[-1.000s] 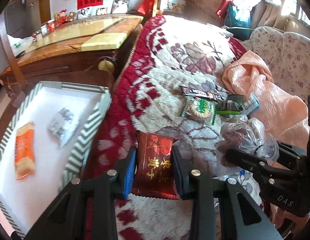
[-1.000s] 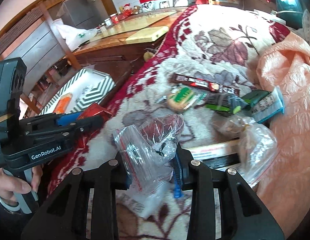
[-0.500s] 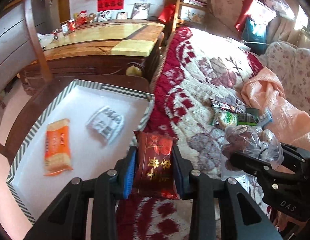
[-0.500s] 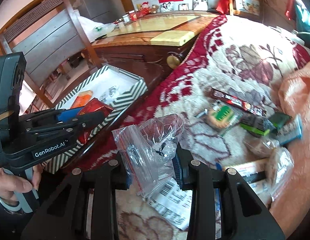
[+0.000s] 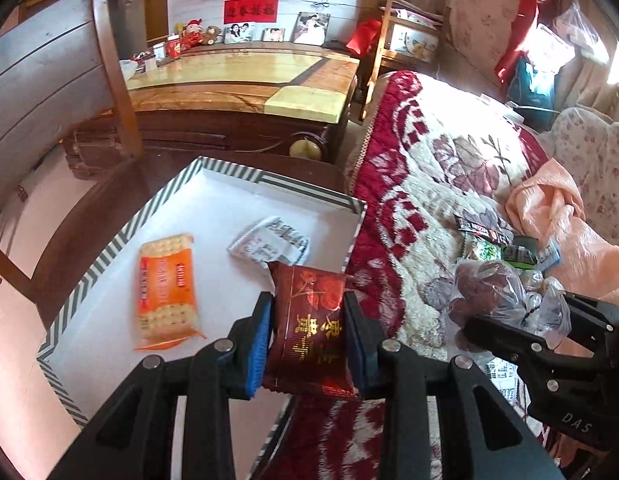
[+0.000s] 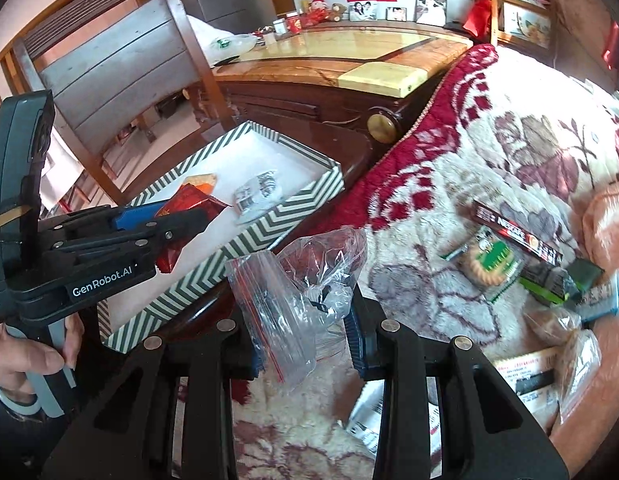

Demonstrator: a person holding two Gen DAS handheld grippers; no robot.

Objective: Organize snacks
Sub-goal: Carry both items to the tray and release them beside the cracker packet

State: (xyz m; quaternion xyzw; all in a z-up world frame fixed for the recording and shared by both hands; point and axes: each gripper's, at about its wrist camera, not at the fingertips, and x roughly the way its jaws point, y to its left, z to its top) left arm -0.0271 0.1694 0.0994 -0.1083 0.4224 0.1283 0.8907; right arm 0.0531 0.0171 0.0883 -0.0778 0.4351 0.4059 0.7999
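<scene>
Left wrist: left gripper (image 5: 305, 340) is clamped on a dark red snack packet (image 5: 309, 328) with gold lettering, blue pads pressing both long edges. The packet hangs over the near right corner of the striped box (image 5: 89, 276), partly above the white floor, partly above the rim. Already in the box: an orange cracker pack (image 5: 165, 288) lying flat at left and a white printed sachet (image 5: 271, 244) further back. The right gripper (image 5: 521, 344) shows at the right edge, gripping a clear bag with dark red contents (image 5: 493, 292), over the red-and-cream blanket (image 5: 429, 184), not over the box.

Right wrist: right gripper (image 6: 305, 344) is pinched on the clear zip bag (image 6: 293, 288); crumpled plastic fills the gap between the pads. It sits just outside the box's near wall (image 6: 229, 256). The left gripper (image 6: 181, 220), held by a hand (image 6: 33, 356), carries the red packet above the box interior.

Progress, my read: two items in, two in transit, neither released. Left on the blanket: a Nescafe stick (image 6: 517, 232), a green-label biscuit pack (image 6: 489, 260), a dark green bar (image 6: 557, 284), more clear bags (image 6: 577, 364) and a flat carton (image 6: 525, 372) at lower right. Roughly a third done at best.
</scene>
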